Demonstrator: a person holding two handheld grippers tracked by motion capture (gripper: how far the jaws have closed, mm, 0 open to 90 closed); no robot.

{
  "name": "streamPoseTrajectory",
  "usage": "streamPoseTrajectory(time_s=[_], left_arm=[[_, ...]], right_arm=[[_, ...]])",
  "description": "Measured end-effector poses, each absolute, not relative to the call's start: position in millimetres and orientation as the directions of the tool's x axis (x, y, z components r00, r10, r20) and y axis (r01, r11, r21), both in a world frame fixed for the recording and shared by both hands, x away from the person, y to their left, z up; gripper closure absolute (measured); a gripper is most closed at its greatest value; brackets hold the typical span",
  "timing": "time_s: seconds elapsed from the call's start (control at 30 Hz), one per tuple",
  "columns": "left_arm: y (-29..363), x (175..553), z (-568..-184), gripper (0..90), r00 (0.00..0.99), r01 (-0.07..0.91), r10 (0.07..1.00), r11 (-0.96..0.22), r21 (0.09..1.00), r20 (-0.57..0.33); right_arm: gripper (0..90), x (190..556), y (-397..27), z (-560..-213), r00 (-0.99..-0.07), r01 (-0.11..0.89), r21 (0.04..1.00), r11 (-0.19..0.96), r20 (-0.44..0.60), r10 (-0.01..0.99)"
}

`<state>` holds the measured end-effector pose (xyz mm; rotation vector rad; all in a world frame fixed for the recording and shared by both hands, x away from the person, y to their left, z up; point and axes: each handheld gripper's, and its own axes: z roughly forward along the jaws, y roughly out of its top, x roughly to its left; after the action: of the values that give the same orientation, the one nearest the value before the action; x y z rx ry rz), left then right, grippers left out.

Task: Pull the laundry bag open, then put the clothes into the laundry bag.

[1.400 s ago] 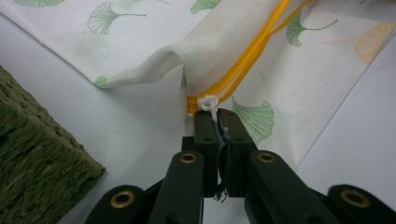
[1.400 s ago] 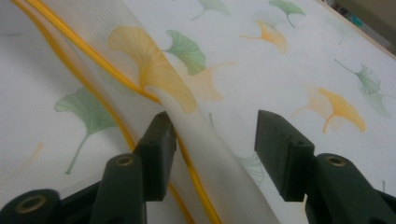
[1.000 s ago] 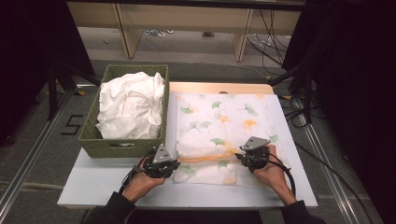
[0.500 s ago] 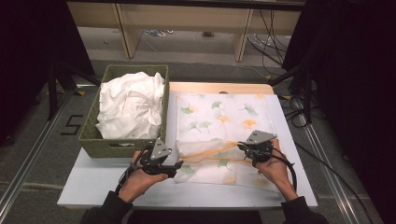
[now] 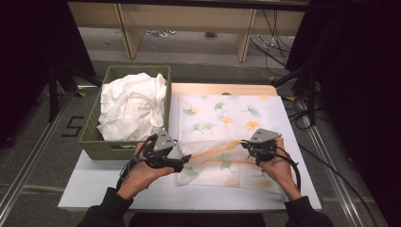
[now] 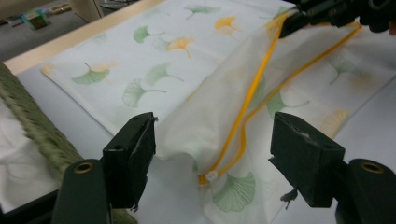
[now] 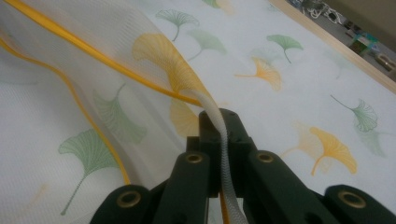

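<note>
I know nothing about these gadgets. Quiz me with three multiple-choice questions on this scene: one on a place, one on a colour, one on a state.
1. Where is the crumpled white cloth?
A in the green woven basket
B on the floor
C under the table

2. What colour is the zip on the sheer leaf-printed mesh bag?
A blue
B orange-yellow
C black

3. How is the right hand-held gripper?
A wide open
B lying on the table
C shut on the bag's edge

Answers: 1 A, cloth fills the basket. 2 B, seen up close. 3 C, jaws pinch the mesh.
</note>
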<state>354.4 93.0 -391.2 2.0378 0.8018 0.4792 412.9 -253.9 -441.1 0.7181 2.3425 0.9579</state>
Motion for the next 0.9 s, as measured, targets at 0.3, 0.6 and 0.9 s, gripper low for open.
streamPoseTrajectory(time_s=[0.3,0.6,0.9], left_arm=[[116,373,-368,26.7,0.663,0.354,0.747,-0.365,0.861,0.044],[132,392,-364,24.9,0.616,0.391,0.787,-0.303,0.869,-0.002],[161,425,-351,22.1,0.535,0.435,0.839,-0.375,0.818,0.1]], right_arm=[[89.4,413,-253,-442,-0.734,0.275,0.736,0.619,-0.254,0.629],[89.4,414,-253,-440,-0.73,0.275,0.741,0.613,-0.253,0.634],[89.4,413,-252,-440,-0.727,0.277,0.736,0.617,-0.259,0.636]])
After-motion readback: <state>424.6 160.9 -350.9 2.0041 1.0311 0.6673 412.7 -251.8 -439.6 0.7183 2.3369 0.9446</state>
